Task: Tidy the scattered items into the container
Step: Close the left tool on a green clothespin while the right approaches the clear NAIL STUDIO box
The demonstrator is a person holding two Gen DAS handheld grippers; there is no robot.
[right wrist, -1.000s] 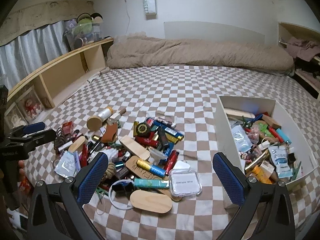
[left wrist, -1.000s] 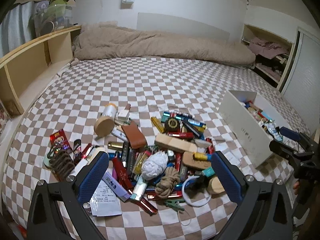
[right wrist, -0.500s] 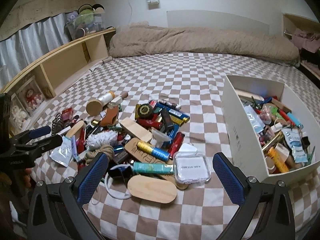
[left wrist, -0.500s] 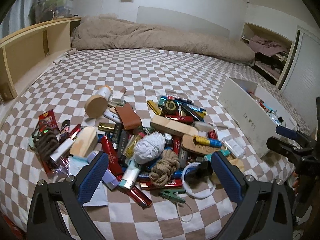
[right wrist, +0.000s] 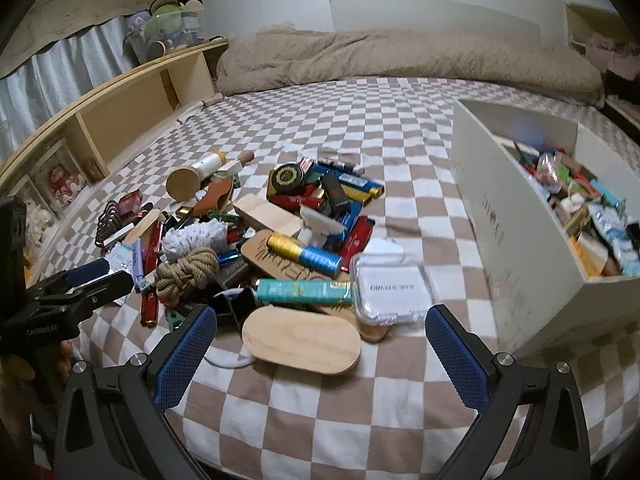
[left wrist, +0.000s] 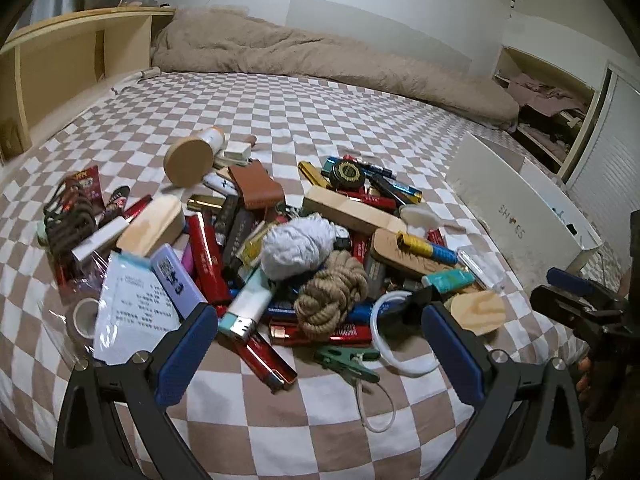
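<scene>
The left tongs [left wrist: 320,346] are hanging spread wide with nothing between them, now lower and closer over the near edge of the pile than a second ago, their blue pads framing a coil of tan rope [left wrist: 331,299] and a green clip [left wrist: 346,362]. The right tongs [right wrist: 320,350] are likewise gaping and empty, having dropped nearer the bed [right wrist: 360,128]; a rounded wooden slab [right wrist: 301,345] is lying just ahead between their pads, with a clear plastic case [right wrist: 390,290] touching its far right end and a teal tube [right wrist: 303,291] behind it. The scattered items are still sitting heaped near the bed's front edge: a gold-and-blue cylinder [right wrist: 304,254], a white woolly ball [left wrist: 298,246], a cork-lidded jar [left wrist: 192,159]. The white container [right wrist: 516,248] is standing toward the bed's right edge, already part filled, apart from the pile. In both views it is appearing larger than before.
</scene>
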